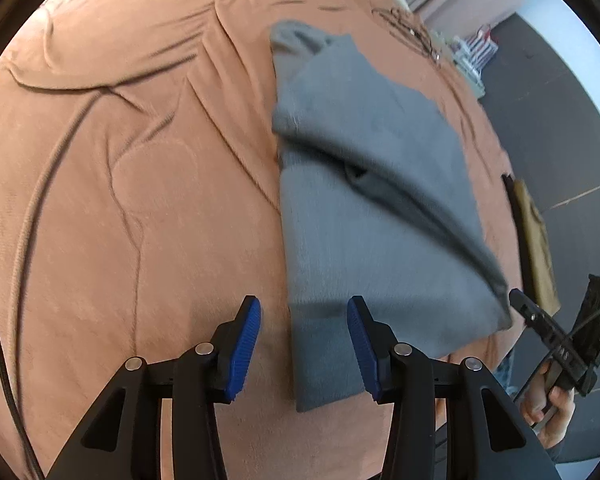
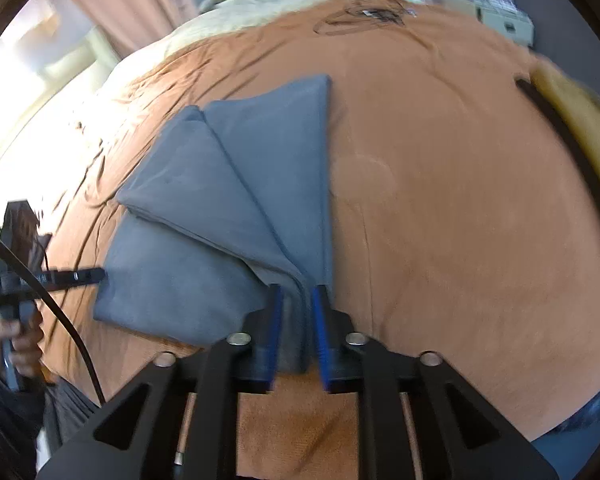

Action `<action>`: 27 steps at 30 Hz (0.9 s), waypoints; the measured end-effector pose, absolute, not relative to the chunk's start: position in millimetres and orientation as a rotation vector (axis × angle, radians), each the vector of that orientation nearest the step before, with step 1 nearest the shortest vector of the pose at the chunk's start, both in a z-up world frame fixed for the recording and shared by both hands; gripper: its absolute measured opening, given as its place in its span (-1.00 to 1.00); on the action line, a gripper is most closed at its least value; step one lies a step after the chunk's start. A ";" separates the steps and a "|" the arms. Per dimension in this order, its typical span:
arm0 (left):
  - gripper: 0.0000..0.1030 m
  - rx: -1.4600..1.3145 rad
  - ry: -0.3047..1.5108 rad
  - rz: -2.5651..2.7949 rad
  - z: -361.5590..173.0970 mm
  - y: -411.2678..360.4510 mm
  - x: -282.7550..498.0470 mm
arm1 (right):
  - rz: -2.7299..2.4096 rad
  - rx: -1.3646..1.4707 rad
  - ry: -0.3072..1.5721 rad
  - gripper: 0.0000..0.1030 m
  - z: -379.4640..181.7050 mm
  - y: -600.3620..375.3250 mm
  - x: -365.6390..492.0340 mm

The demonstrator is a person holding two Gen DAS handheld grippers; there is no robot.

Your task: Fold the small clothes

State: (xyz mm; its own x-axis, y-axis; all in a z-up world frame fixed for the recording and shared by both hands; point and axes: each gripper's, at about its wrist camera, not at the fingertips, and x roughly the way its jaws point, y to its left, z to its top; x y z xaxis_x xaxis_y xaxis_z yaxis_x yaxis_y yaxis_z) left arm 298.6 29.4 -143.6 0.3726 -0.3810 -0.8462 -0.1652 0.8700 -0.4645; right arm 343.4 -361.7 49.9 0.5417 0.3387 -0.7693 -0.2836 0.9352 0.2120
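Item: grey garment (image 2: pixel 220 208), partly folded, on the orange-brown bed cover (image 2: pixel 440 200). It lay near the middle of the cover, one panel already turned over diagonally so that a raised fold ridge ran across it; the lower layer stuck out past that ridge on the side nearest you. The left wrist view showed a dark pocket under the ridge, so the fold had not settled flat.

Item: right gripper (image 2: pixel 296 320). You had its blue pads on either side of the bunched corner where the layers converged. The jaws were narrow and the cloth filled the gap between them; they appeared to pinch that corner, though how firmly the pads pressed could not be told. Gathering all layers at one point would let you carry the fold over without the layers sliding apart, which is likely why you held there.

Item: left gripper (image 1: pixel 302 344). Jaws stood partly spread, nothing clamped. The near edge strip of the garment passed between the pads, nearer the right-hand one, with bare cover showing beside the other. You seemed to have placed it to take the opposite corner.

Item: your hand (image 1: pixel 552 408) on the other gripper's handle, at the frame's edge.

Item: yellow-tan cloth (image 2: pixel 572 120), at the cover's far edge, well apart from the garment.
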 end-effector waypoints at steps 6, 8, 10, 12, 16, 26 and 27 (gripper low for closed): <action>-0.09 -0.544 1.139 -0.143 -131.8 46.6 294.3 | 0.417 -0.096 0.861 0.01 71.5 -319.2 338.2; -0.09 -0.544 1.126 -0.135 -129.7 52.8 292.0 | 0.447 -0.153 0.844 0.01 75.3 -302.3 340.5; -0.09 -0.548 1.120 -0.127 -129.5 57.4 292.1 | 0.481 -0.208 0.835 0.01 75.1 -283.9 343.9; -0.09 -0.559 1.117 -0.120 -130.2 67.3 291.2 | 0.507 -0.258 0.836 0.01 70.5 -271.2 344.7; -0.09 -0.582 1.103 -0.103 -131.9 83.1 289.1 | 0.542 -0.356 0.840 0.01 59.8 -237.9 358.8; -0.09 -0.673 1.088 -0.074 -142.3 127.4 280.4 | 0.580 -0.577 0.842 0.00 39.3 -157.7 395.4; -0.09 -0.677 1.088 -0.069 -143.7 130.7 280.0 | 0.582 -0.596 0.842 0.00 35.5 -150.0 399.8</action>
State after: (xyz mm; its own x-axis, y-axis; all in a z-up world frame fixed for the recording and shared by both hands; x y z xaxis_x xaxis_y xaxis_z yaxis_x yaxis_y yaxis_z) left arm 280.0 130.7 -143.7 0.4829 -0.3717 -0.7929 -0.2690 0.7987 -0.5383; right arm 399.8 -150.0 35.5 0.5346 0.2324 -0.8125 -0.6781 0.6917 -0.2483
